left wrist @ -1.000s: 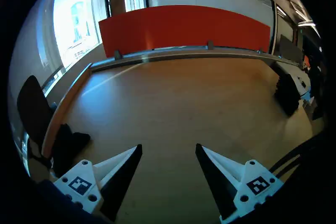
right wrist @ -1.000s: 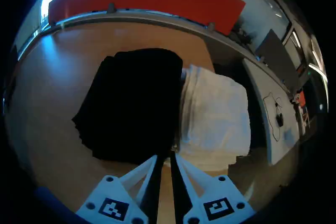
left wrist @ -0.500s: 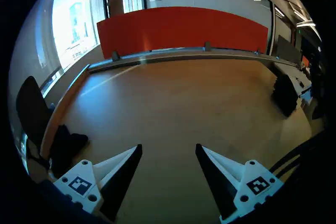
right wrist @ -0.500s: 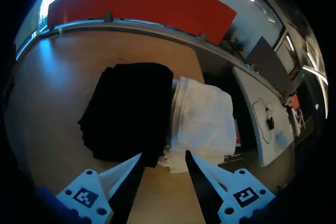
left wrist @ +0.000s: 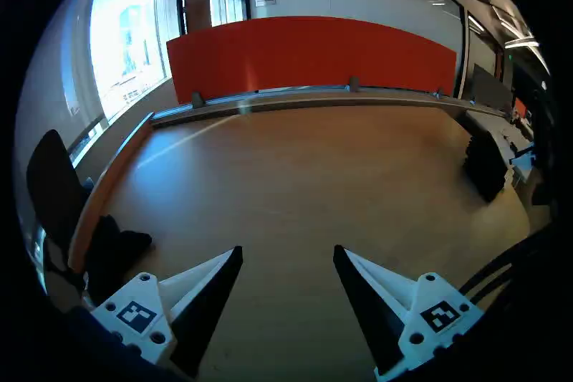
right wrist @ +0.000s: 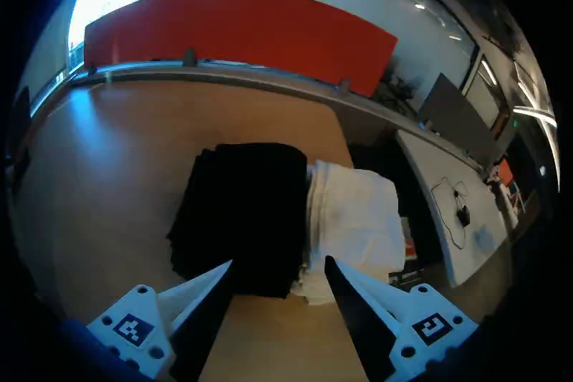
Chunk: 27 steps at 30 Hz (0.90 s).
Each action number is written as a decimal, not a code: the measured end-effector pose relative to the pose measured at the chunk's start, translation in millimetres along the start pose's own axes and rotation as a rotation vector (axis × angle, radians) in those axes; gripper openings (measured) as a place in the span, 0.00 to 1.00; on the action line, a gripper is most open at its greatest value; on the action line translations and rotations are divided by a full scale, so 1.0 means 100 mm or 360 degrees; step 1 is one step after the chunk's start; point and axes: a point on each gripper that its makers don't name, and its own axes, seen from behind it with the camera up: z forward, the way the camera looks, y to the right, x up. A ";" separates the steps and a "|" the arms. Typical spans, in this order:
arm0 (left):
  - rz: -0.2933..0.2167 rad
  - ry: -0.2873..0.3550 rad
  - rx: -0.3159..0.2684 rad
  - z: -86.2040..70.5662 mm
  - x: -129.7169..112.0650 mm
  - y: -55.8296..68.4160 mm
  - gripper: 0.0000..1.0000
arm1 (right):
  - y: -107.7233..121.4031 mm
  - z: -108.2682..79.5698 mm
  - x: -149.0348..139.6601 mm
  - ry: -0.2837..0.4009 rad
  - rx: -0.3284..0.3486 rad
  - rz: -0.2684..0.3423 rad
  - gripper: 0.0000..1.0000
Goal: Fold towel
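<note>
In the right gripper view a folded black towel stack [right wrist: 247, 217] lies on the wooden table [right wrist: 122, 167], and a folded white towel stack [right wrist: 354, 228] sits touching its right side at the table's edge. My right gripper [right wrist: 279, 278] hovers open just in front of both stacks, nothing between its fingers. In the left gripper view my left gripper [left wrist: 286, 260] stands open over bare wood [left wrist: 301, 174], holding nothing. The black towel stack [left wrist: 487, 163] appears far off at the right edge of that view.
A red partition [left wrist: 315, 49] runs along the table's far side behind a metal rail. A dark chair [left wrist: 50, 185] and a dark bundle [left wrist: 111, 249] sit at the left edge. Beyond the table's right edge stands a white desk with cables [right wrist: 458, 206].
My right gripper opened from shut and drew back from the towels, which now look smaller and farther. The left gripper stayed almost still.
</note>
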 end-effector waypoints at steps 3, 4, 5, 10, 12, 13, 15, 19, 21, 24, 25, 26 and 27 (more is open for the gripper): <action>0.0005 0.0008 -0.0002 0.00 0.03 -0.01 0.94 | -0.04 -0.04 0.07 0.0043 -0.0006 0.0006 0.89; 0.0006 0.0012 -0.0002 0.00 0.04 -0.01 0.94 | -0.06 -0.06 0.10 0.0063 -0.0006 0.0015 0.89; 0.0007 0.0016 -0.0002 0.00 0.05 -0.01 0.94 | -0.08 -0.08 0.13 0.0086 -0.0005 0.0024 0.89; 0.0002 0.0031 -0.0002 0.00 0.10 -0.03 0.94 | -0.20 -0.21 0.33 0.0239 0.0010 0.0103 0.89; -0.0004 0.0037 -0.0001 0.00 0.12 -0.04 0.94 | -0.24 -0.28 0.43 0.0318 0.0018 0.0142 0.89; -0.0006 0.0040 0.0000 0.00 0.13 -0.05 0.94 | -0.26 -0.32 0.49 0.0361 0.0018 0.0159 0.89; -0.0010 0.0047 0.0002 0.00 0.15 -0.06 0.94 | -0.28 -0.41 0.61 0.0450 0.0014 0.0196 0.89; -0.0016 0.0065 0.0002 0.00 0.20 -0.07 0.94 | -0.28 -0.57 0.82 0.0601 -0.0008 0.0259 0.89; -0.0019 0.0078 0.0002 0.00 0.24 -0.07 0.94 | -0.28 -0.65 0.91 0.0668 -0.0020 0.0283 0.89; -0.0024 0.0102 0.0000 0.01 0.30 -0.07 0.94 | -0.29 -0.76 1.04 0.0758 -0.0027 0.0302 0.89; -0.0025 0.0109 -0.0002 0.01 0.32 -0.07 0.94 | -0.30 -0.78 1.07 0.0778 -0.0029 0.0306 0.89; -0.0026 0.0116 -0.0004 0.02 0.34 -0.06 0.94 | -0.30 -0.80 1.09 0.0798 -0.0031 0.0309 0.89; -0.0028 0.0124 -0.0005 0.02 0.36 -0.06 0.94 | -0.31 -0.82 1.12 0.0815 -0.0033 0.0313 0.89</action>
